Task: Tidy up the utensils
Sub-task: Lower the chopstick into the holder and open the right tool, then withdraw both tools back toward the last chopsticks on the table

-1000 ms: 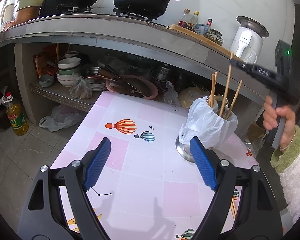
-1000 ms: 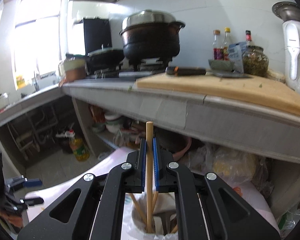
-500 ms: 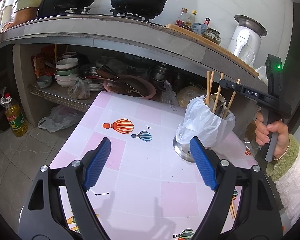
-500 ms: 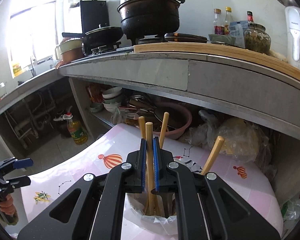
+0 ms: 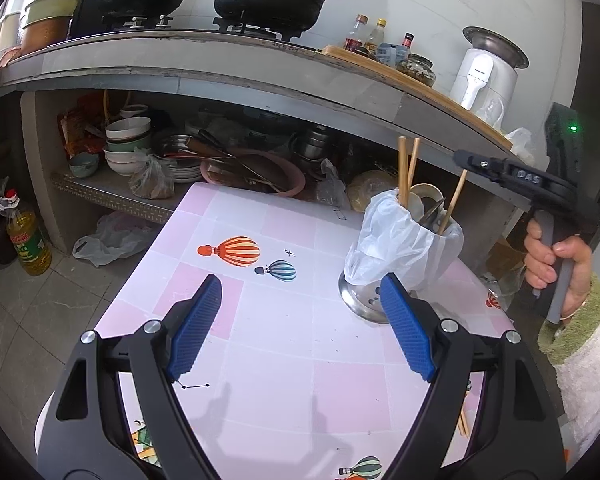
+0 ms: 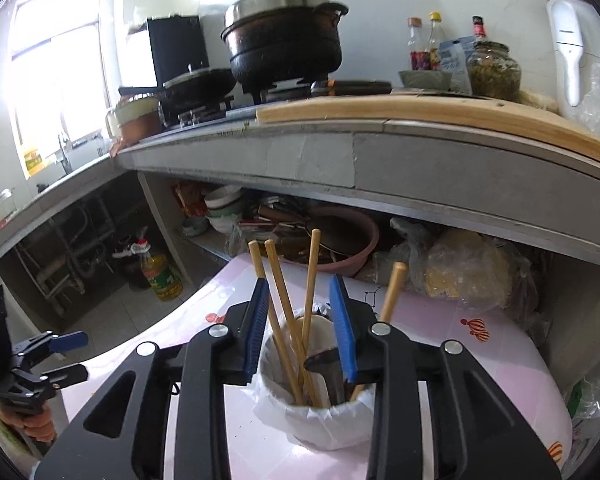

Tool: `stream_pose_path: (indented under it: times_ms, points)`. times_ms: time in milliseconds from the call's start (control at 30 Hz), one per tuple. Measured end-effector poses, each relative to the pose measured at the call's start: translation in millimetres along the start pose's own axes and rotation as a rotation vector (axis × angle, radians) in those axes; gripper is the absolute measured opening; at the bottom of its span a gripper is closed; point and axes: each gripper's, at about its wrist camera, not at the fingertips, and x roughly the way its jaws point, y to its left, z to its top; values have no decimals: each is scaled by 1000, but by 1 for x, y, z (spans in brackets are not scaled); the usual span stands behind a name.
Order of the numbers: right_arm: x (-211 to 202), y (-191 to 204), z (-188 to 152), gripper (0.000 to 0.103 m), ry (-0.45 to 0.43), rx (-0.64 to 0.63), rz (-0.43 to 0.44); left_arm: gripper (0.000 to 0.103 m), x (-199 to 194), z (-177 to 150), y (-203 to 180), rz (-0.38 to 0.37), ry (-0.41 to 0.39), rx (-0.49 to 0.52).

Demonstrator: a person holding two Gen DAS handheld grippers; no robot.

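Chopsticks (image 6: 286, 320) of pale wood, round and plain, stand on end in a holder (image 6: 324, 420) on the pink table (image 5: 284, 344). From the right wrist camera four show: two lean left with tips close together, a third stands nearly upright and crosses them lower down, and a thicker fourth (image 6: 392, 292) tilts right, outside the right pad. A dark metal utensil, hard to make out, also sits in the holder beside a pale spoon-like bowl (image 5: 424, 196).

On the far left of that view the left gripper (image 6: 60, 356) hangs over the table's edge, jaws wide apart with nothing between them; its own camera shows bare tablecloth between the blue pads (image 5: 196, 320). The right gripper (image 6: 300, 328) sits directly above the holder, its jaws opening. Three chopsticks rise between the pads, and none is pressed by them. In the left wrist view a hand (image 5: 556, 260) in a green-cuffed sleeve grips that tool's handle.

The holder is a steel cup with a flared, holed base (image 5: 364, 300), lined with a white plastic bag (image 5: 396, 248) that folds over the rim. It stands on the table's right side, near the counter (image 5: 220, 76). More chopsticks (image 5: 462, 424) lie flat on the table near the left gripper's right finger.

Under the counter, a shelf holds stacked bowls (image 5: 126, 144), then metal plates, then a pink basin (image 5: 268, 172).
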Motion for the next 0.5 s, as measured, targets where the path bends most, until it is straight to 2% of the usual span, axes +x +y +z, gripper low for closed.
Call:
stream_pose_path:
  times_ms: [100,267,500]
  points:
    - [-22,-6,-8,36,-24,29,0,77,0,-1,-2,-6,3,7]
    - [-63,-19,-42,37,-28,86,-33,77,2,-3,-9,-32,14,22]
    - [-98,-42,-127,37,77,213,-142,77,14,-16,-34,-89,61,73]
